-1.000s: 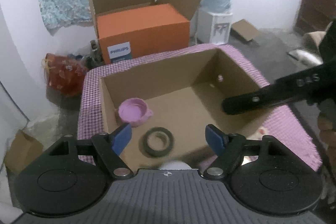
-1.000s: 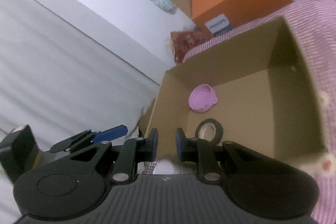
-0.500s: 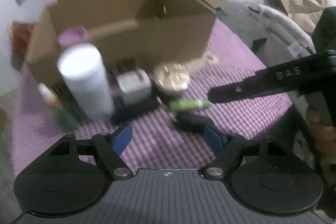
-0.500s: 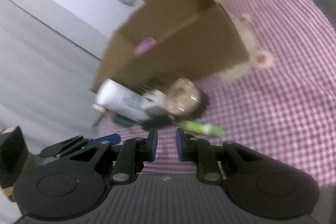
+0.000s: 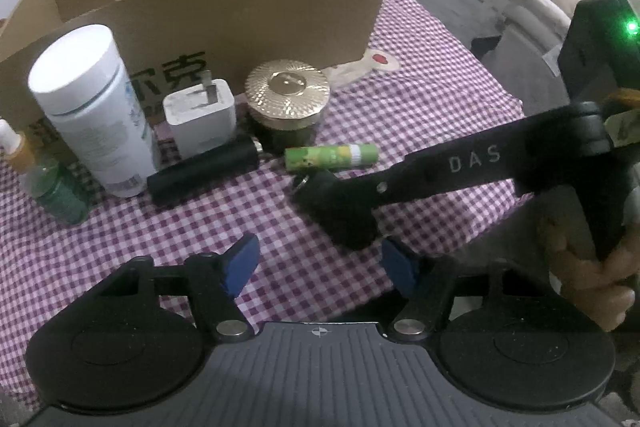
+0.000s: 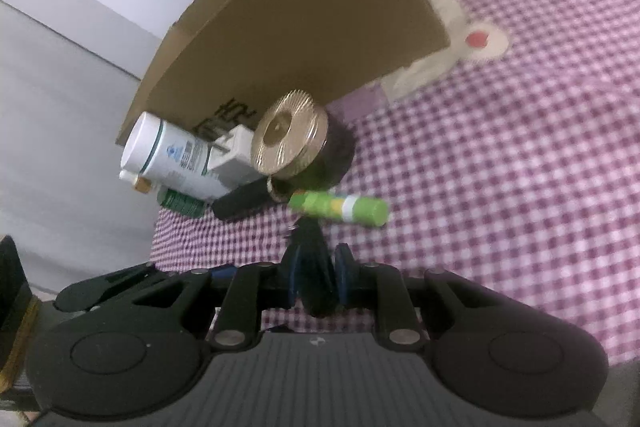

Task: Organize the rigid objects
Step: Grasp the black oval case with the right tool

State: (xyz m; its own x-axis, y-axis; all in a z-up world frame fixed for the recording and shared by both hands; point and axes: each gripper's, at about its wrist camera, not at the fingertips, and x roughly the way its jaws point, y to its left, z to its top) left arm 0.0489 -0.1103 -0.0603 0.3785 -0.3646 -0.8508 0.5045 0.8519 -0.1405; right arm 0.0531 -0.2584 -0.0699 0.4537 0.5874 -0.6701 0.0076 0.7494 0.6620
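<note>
Most of the sorting is left, I'd say: white bottle (image 5: 94,107), charger plug (image 5: 200,115), gold-lidded jar (image 5: 287,95) and green tube (image 5: 332,155) sit outside the cardboard box (image 5: 224,7). Left gripper (image 5: 320,261), jaws just closing, holds nothing; right gripper (image 6: 316,277) straddles a small black object (image 5: 340,207), contact unclear.

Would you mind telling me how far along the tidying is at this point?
Done: unclear, the cardboard box's inside is hidden. In hand: the right gripper straddles a small black object, grip uncertain. Left: white bottle, charger, gold-lidded jar, black cylinder, green tube, all outside on the checked cloth.
</note>
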